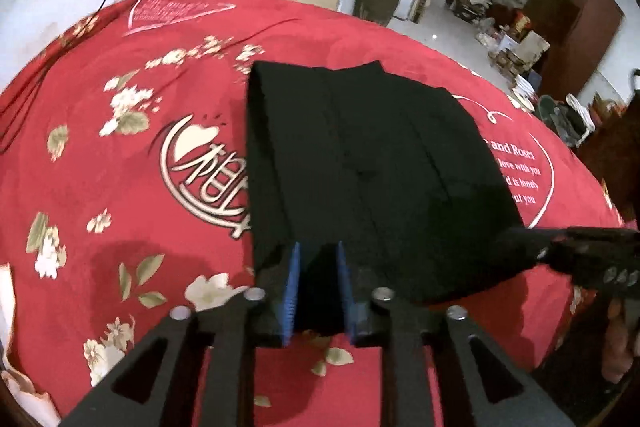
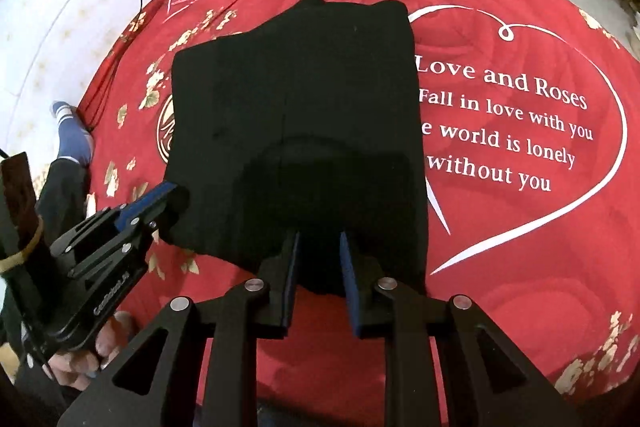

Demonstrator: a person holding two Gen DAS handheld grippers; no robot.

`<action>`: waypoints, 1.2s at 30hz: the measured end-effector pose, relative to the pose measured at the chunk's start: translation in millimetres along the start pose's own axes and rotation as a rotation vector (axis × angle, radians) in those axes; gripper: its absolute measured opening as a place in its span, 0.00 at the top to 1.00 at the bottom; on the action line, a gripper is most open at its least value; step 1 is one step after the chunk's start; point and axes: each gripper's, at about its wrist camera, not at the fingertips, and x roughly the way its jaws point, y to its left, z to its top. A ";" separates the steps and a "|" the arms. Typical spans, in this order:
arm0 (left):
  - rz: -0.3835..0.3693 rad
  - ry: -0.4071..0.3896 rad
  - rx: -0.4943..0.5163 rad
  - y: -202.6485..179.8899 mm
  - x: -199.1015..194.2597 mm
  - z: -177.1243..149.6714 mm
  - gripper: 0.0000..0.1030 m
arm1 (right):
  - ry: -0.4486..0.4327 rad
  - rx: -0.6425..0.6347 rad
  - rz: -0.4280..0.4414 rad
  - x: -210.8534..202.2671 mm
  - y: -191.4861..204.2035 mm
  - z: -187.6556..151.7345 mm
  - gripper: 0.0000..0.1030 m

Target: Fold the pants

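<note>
We see 2 grippers at the near edge of the folded black pants (image 2: 296,115): left gripper (image 1: 318,291) and right gripper (image 2: 319,279), jaws slightly parted, cloth between; grip unconfirmed.

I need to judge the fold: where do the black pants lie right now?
In both wrist views the black pants lie folded mid-cover on the red bedspread, left of its white heart lettering, near edge at both grippers.

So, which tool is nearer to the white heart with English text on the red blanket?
Right. The right tool is at the near edge of the black pants, beside the heart. The left tool is at the pants' opposite near corner, farther away.
</note>
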 end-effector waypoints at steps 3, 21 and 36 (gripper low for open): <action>-0.019 0.003 -0.032 7.7 -1.2 2.9 0.76 | -0.083 -0.010 0.016 -14.0 -1.4 7.1 0.79; -0.138 -0.007 -0.206 50.5 7.8 32.0 0.42 | -0.118 0.135 0.161 2.5 -52.0 41.4 0.37; -0.280 -0.009 -0.181 35.3 31.9 19.1 0.37 | -0.048 0.175 0.251 20.7 -52.1 39.1 0.37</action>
